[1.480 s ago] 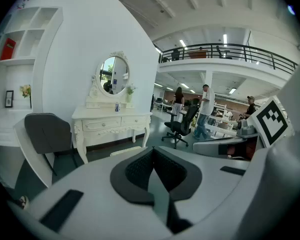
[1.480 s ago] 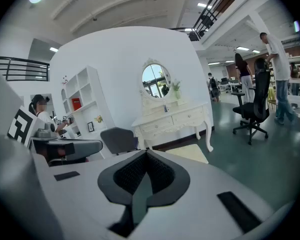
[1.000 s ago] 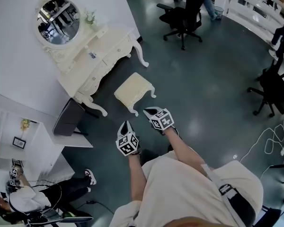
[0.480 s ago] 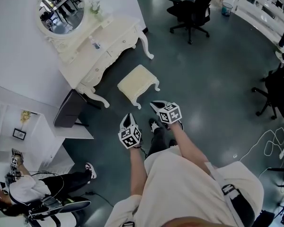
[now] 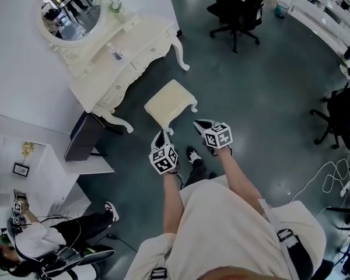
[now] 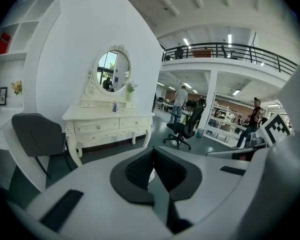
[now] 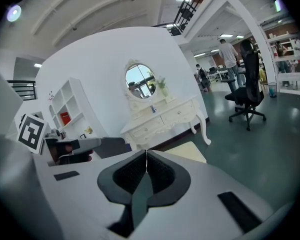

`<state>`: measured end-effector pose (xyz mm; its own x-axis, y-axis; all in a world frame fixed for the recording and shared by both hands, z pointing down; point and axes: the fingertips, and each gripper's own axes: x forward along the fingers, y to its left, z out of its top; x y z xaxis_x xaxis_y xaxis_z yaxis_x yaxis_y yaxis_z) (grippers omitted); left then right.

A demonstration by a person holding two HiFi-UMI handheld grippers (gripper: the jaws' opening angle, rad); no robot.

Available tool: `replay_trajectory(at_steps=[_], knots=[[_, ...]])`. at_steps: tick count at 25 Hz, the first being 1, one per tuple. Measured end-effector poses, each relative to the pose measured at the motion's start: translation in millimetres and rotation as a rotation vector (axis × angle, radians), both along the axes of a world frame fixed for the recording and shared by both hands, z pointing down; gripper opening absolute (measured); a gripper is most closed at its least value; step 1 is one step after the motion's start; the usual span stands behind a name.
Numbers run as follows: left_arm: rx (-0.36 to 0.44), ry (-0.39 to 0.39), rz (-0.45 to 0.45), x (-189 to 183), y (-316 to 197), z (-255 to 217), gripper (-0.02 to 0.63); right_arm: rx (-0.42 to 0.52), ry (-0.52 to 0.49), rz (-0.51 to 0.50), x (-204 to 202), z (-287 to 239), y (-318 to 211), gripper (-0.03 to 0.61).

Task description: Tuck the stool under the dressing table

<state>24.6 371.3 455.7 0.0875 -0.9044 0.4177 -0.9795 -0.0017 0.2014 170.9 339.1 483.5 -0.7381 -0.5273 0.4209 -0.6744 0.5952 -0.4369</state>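
Cream square stool (image 5: 170,102) sits apart from the ornate white dressing table (image 5: 125,51), not yet tucked. Left gripper (image 5: 161,140) and right gripper (image 5: 201,124) hover near it, jaws together, empty; the whole push lies ahead.

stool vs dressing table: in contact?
Apart. The head view shows a strip of dark floor between the stool and the dressing table; the stool stands out in front of it, not under it.

text: none legible | labels: none | signs: none | numbers: none
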Motion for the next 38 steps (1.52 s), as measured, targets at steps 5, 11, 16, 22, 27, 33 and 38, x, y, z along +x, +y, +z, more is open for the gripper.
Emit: replay_trajectory(at_steps=[5,11,16,22,27,33,38], knots=[[0.002,0.009,-0.004,-16.5,-47.2,-0.5,0.015,-0.014,0.02,-0.018,-17.0,5.4,-40.2,0.044],[0.031,0.049,0.001,-40.7,-112.2,-9.8,0.015,0.003,0.019,-0.036,-46.4,-2.5,-100.0,0.044],[0.038,0.071,0.018,-56.2,-156.6,-10.0,0.015,0.006,0.036,-0.034,-64.1,-2.8,-141.0,0.044],[0.028,0.081,0.033,-83.2,-193.7,3.5,0.015,-0.012,0.036,0.0,-83.3,12.0,-179.9,0.044],[-0.004,0.081,-0.011,-107.8,-202.7,17.3,0.015,-0.025,0.042,-0.016,-92.6,18.4,-191.3,0.044],[-0.06,0.076,-0.028,-111.5,-215.6,43.1,0.015,-0.058,0.079,0.002,-85.9,39.3,-218.8,0.044],[-0.15,0.063,-0.04,-118.3,-228.4,79.7,0.015,-0.131,0.071,0.024,-84.6,70.5,-245.4,0.044]])
